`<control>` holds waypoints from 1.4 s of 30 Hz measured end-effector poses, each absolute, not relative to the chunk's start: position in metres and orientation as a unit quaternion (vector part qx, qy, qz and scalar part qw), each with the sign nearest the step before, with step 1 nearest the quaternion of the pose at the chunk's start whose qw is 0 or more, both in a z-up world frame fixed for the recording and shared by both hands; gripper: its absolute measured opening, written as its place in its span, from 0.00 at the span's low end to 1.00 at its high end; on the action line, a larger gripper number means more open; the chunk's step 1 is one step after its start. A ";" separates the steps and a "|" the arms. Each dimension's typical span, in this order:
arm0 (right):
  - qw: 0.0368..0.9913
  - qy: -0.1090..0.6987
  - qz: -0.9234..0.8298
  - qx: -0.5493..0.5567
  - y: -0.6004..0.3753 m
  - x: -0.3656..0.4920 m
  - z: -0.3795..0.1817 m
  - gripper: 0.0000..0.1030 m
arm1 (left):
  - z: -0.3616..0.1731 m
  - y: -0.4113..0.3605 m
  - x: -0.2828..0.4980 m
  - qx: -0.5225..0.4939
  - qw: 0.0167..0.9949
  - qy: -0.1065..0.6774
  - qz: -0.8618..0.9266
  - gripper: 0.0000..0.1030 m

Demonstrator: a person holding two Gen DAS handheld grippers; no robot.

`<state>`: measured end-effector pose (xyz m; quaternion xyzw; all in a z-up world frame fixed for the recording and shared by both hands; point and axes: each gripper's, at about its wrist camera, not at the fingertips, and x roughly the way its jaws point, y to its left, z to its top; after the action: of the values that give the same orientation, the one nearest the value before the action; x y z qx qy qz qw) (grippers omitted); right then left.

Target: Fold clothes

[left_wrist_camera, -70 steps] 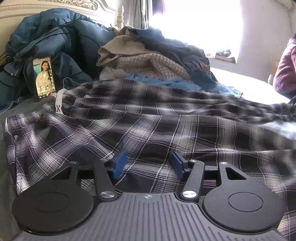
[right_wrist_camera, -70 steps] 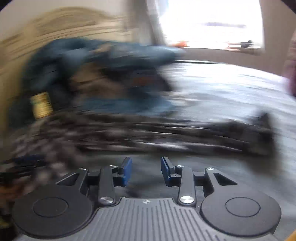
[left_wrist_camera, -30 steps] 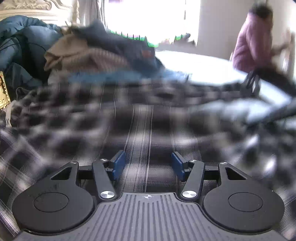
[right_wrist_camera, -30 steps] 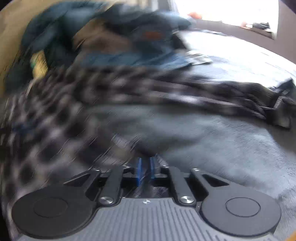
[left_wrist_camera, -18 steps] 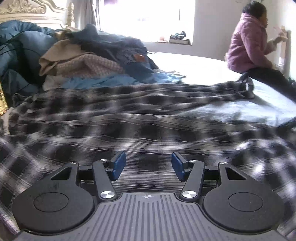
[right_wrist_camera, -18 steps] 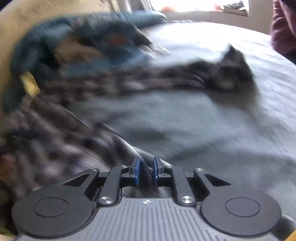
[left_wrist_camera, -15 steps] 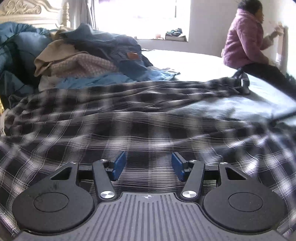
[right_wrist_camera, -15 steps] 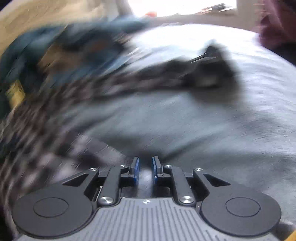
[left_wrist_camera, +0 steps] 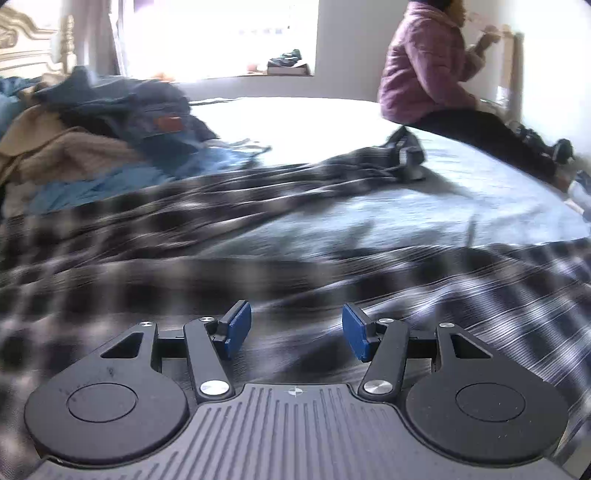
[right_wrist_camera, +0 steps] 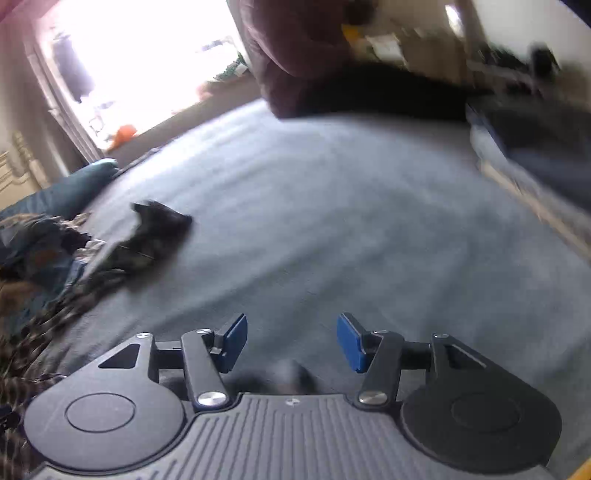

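Note:
A black-and-white plaid shirt (left_wrist_camera: 155, 229) lies spread over the grey bed, one sleeve stretching to a dark cuff (left_wrist_camera: 404, 149). My left gripper (left_wrist_camera: 296, 330) hovers low over the plaid cloth with its blue pads apart and nothing between them. In the right wrist view the same sleeve end (right_wrist_camera: 155, 230) lies at the left, well away from my right gripper (right_wrist_camera: 291, 341). Its jaws are opening over bare grey bedding (right_wrist_camera: 369, 229), and no cloth is between them.
A heap of clothes (left_wrist_camera: 92, 125), tan, brown and blue, sits at the back left by the headboard. A person in a purple jacket (left_wrist_camera: 424, 66) sits on the bed's far right edge. A bright window (left_wrist_camera: 218, 33) is behind.
My right gripper let go of the plaid cloth, opened and swung right over bare bedding, rolling as it went. My left gripper slid right across the shirt, still open.

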<state>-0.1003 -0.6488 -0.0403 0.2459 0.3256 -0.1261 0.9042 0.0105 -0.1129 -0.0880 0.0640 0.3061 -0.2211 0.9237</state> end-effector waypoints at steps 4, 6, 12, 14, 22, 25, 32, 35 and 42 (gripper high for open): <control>0.889 0.345 -0.104 0.282 -0.663 -0.097 -0.066 0.57 | -0.090 -0.140 0.014 0.072 0.915 0.317 -0.238 0.53; 0.894 0.340 -0.092 0.278 -0.661 -0.095 -0.069 0.58 | -0.092 -0.151 0.014 0.078 0.913 0.317 -0.246 0.53; 0.902 0.344 -0.043 0.259 -0.649 -0.097 -0.066 0.40 | -0.097 -0.175 0.019 0.090 0.910 0.319 -0.250 0.53; 0.900 0.337 -0.036 0.273 -0.651 -0.101 -0.064 0.45 | -0.098 -0.181 0.021 0.090 0.909 0.320 -0.251 0.53; 0.919 0.307 -0.044 0.242 -0.646 -0.107 -0.066 0.08 | -0.107 -0.202 0.027 0.123 0.913 0.305 -0.240 0.53; 0.941 0.265 -0.057 0.203 -0.642 -0.111 -0.055 0.08 | -0.109 -0.206 0.026 0.141 0.917 0.297 -0.227 0.53; 0.946 0.273 -0.077 0.159 -0.649 -0.096 -0.074 0.08 | -0.114 -0.206 0.025 0.151 0.918 0.291 -0.223 0.54; 0.940 0.275 -0.100 0.174 -0.658 -0.096 -0.081 0.13 | -0.114 -0.204 0.024 0.153 0.919 0.287 -0.224 0.54; 0.937 0.222 -0.162 0.217 -0.676 -0.130 -0.045 0.25 | -0.103 -0.196 0.010 0.162 0.922 0.266 -0.230 0.54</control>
<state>-0.1300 -0.6758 -0.0445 0.2171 0.2220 -0.1620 0.9366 0.0102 -0.1955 -0.1032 0.1624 0.2657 -0.2299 0.9221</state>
